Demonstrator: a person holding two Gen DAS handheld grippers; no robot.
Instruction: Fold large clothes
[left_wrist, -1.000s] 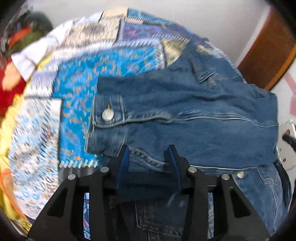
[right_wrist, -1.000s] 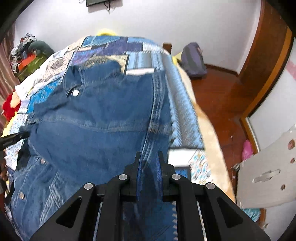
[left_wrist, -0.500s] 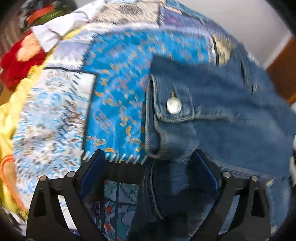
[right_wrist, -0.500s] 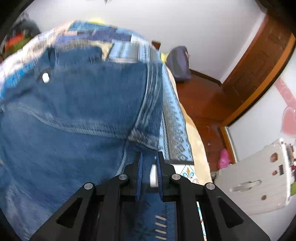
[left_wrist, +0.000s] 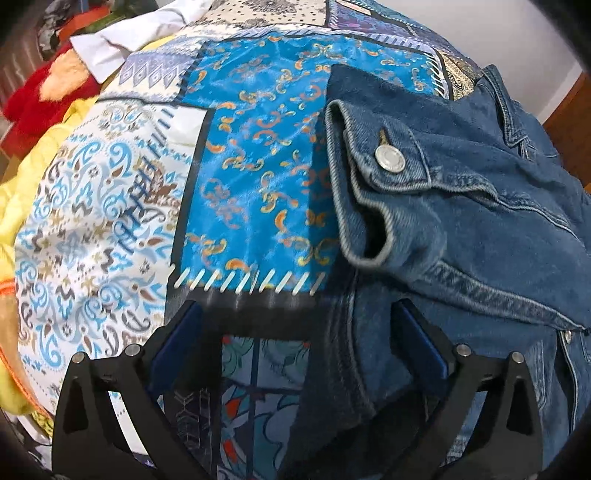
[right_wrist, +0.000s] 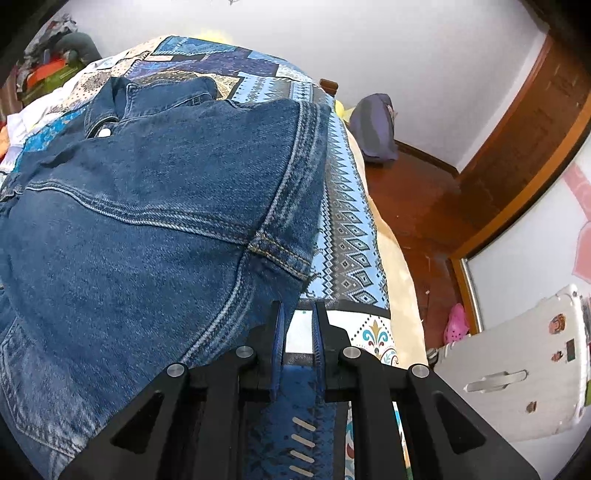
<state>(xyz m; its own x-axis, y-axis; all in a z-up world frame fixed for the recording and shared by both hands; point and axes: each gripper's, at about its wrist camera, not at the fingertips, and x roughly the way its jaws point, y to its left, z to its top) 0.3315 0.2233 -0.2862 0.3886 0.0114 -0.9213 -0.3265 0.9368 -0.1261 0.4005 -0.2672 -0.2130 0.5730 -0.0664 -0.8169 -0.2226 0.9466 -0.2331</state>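
A blue denim jacket (left_wrist: 480, 206) lies on a patterned bedspread (left_wrist: 251, 177), one sleeve folded across its body, the cuff (left_wrist: 369, 192) with a metal button on top. My left gripper (left_wrist: 299, 317) is open wide, low over the jacket's left edge, with denim between its fingers but not clamped. In the right wrist view the jacket (right_wrist: 147, 221) fills the left. My right gripper (right_wrist: 297, 314) stands narrowly open at the jacket's right edge; only bedspread (right_wrist: 347, 229) shows in the small gap.
Red, white and yellow clothes (left_wrist: 55, 92) lie piled at the bed's far left. Right of the bed are a wooden floor (right_wrist: 417, 192), a purple bag (right_wrist: 373, 129), a wooden door frame (right_wrist: 532, 147) and a white suitcase (right_wrist: 517, 376).
My left gripper has opened wide and let the denim go, shifting left over the bedspread. My right gripper has released the jacket's edge; the jacket lies flat.
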